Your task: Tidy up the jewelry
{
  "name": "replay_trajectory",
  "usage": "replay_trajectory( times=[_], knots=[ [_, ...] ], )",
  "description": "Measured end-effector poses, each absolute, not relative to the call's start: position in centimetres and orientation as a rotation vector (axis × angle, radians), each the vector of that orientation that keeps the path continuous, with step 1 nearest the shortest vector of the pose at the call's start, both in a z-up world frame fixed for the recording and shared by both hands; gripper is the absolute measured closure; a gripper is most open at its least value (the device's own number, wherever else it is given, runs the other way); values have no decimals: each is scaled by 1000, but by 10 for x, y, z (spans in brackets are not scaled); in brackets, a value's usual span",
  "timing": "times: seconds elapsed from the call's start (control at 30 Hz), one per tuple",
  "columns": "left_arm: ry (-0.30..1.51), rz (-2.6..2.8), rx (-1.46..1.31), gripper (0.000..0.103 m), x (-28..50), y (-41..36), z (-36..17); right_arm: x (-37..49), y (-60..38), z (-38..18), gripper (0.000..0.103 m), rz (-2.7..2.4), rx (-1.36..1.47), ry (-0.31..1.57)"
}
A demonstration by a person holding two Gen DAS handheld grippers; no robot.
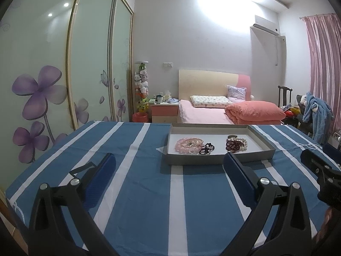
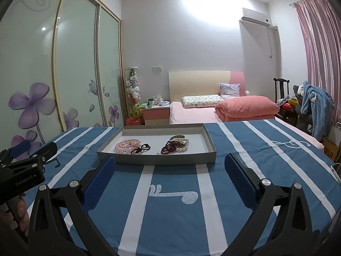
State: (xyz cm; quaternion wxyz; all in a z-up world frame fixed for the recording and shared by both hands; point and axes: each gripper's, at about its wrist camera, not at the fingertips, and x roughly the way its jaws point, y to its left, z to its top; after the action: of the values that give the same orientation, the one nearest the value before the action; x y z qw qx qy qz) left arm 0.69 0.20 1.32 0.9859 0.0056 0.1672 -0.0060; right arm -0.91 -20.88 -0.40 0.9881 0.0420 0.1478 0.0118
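Note:
A shallow grey box [image 1: 217, 160] [image 2: 157, 160] stands on the blue striped cloth. Inside it lie pink bead bracelets [image 1: 187, 145] [image 2: 125, 145], a small dark bead string [image 1: 206, 149] [image 2: 141, 148], and a dark red bead string with white pearls [image 1: 236, 144] [image 2: 177, 146]. My left gripper [image 1: 170, 160] is open and empty, short of the box's near wall. My right gripper [image 2: 170, 164] is open and empty, just before the box. The right gripper shows at the right edge of the left wrist view [image 1: 319, 170]; the left gripper shows at the left edge of the right wrist view [image 2: 23, 162].
The table wears a blue cloth with white stripes [image 1: 177, 202] [image 2: 170, 209]. A white device corner [image 2: 336, 170] lies at the right table edge. Behind are a pink bed [image 1: 213, 113], a nightstand [image 1: 165, 112], a wardrobe with flower print [image 1: 42, 85] and a chair with blue clothes [image 2: 315, 106].

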Motion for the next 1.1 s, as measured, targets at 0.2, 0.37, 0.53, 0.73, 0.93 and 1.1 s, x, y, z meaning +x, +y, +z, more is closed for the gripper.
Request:
replay_trajectory(
  times=[0.2,0.37,0.53,0.73,0.93,1.1],
  knots=[
    [340,-14,24,4,6,-1,10,-8,-209,-5,2,25,82,303],
    [339,-13,27,4,6,-2,9,-8,-209,-4,2,23,83,304],
    [341,-14,27,4,6,-2,9,-8,-209,-4,2,23,82,304],
    [341,-12,26,4,5,-1,9,-8,-209,-4,2,23,82,304],
    [343,-11,26,4,6,-1,9,-8,-209,-4,2,22,83,307],
    [345,-11,26,4,7,-1,8,-7,-209,-4,2,22,83,308]
  ],
)
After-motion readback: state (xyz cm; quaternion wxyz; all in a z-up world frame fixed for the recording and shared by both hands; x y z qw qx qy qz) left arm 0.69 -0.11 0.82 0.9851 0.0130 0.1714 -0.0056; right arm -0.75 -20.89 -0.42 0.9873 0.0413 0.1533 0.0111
